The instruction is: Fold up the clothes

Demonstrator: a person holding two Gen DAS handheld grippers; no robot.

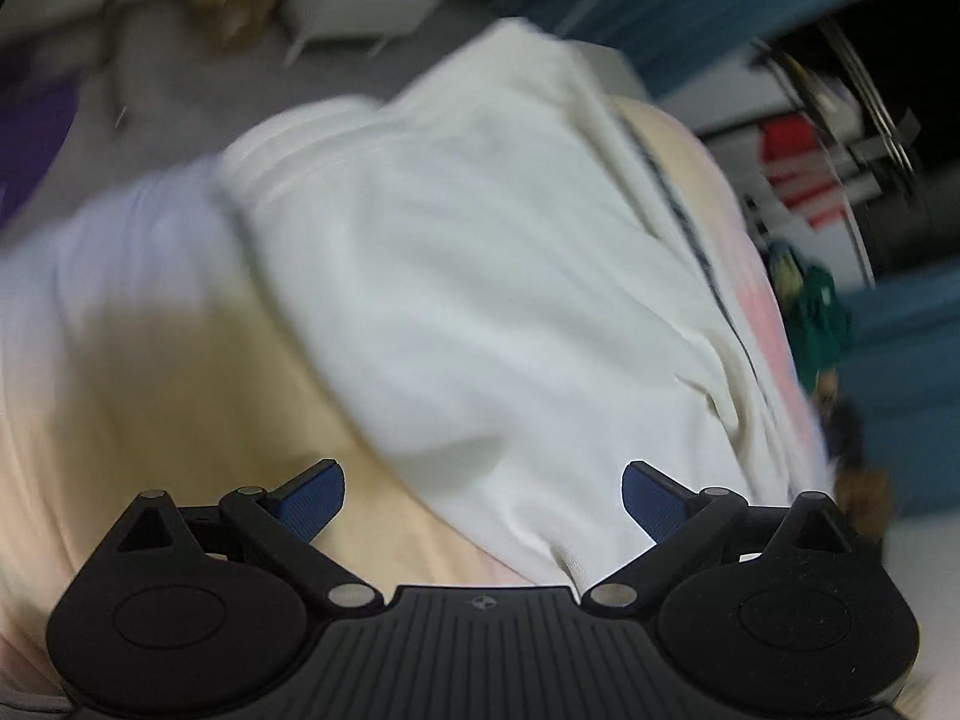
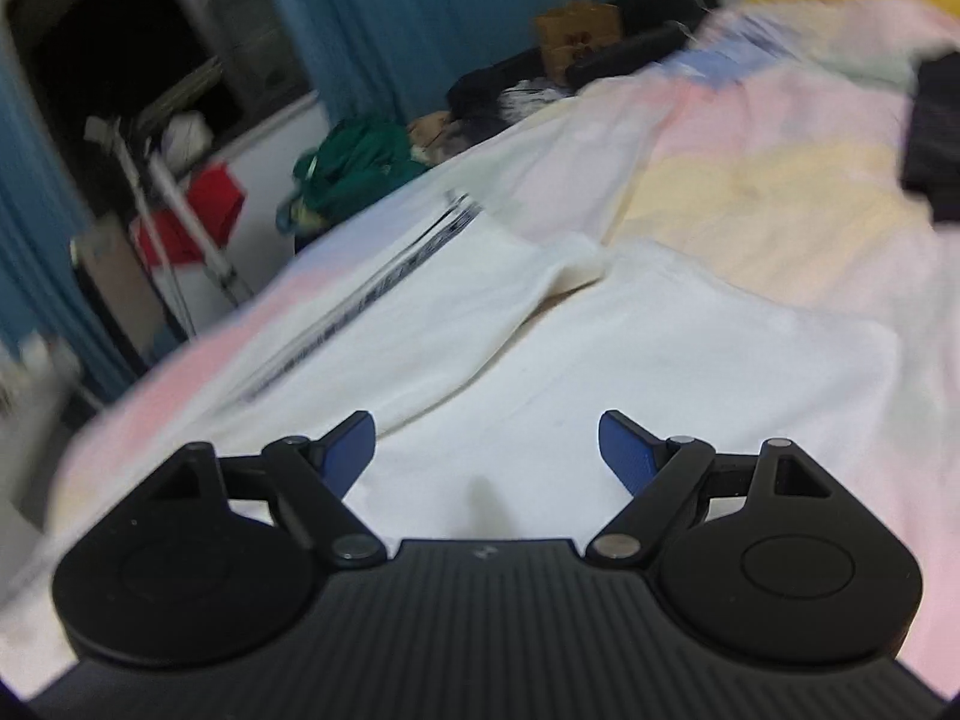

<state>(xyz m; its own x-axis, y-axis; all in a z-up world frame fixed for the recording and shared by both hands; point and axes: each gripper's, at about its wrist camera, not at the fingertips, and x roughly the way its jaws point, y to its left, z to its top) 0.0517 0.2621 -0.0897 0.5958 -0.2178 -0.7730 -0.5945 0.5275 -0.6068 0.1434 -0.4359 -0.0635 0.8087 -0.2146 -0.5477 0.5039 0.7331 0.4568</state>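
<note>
A white garment [image 1: 480, 276] lies on a bed covered with a pastel sheet [image 1: 180, 396] of pink, yellow and lilac patches. A dark printed stripe [image 1: 678, 198] runs along its far edge. My left gripper [image 1: 483, 495] is open and empty, just above the garment's near edge. In the right wrist view the same white garment [image 2: 600, 360] lies partly folded, with the dark stripe [image 2: 372, 294] on its left part. My right gripper [image 2: 486, 450] is open and empty, low over the garment. Both views are blurred by motion.
A dark garment [image 2: 936, 138] lies on the sheet [image 2: 780, 192] at the right. A green cloth heap [image 2: 354, 168], a red box [image 2: 198, 216], a brown paper bag [image 2: 576, 30] and blue curtains [image 2: 420, 24] stand beyond the bed's edge.
</note>
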